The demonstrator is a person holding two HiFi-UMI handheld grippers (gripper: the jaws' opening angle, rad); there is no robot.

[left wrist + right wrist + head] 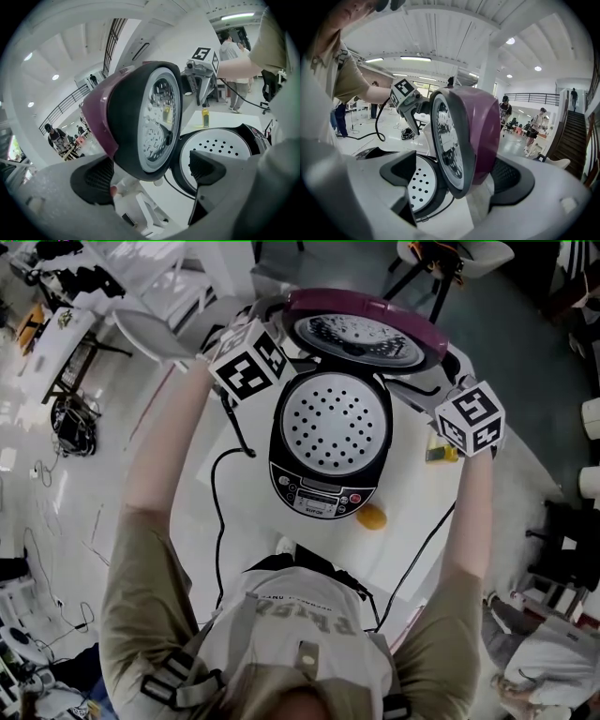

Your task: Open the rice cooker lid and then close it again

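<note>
fingers of my left gripper (pixel 150 173) and right gripper (pixel 457 174) are spread, gripping nothing; between them stands the raised lid (pixel 366 329), purple shell, dimpled silver inner plate.

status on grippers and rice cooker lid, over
Left gripper and right gripper open, straddling lid edges, not clamped. Lid upright, rice cooker open. Lid's path down looks clear.
</note>
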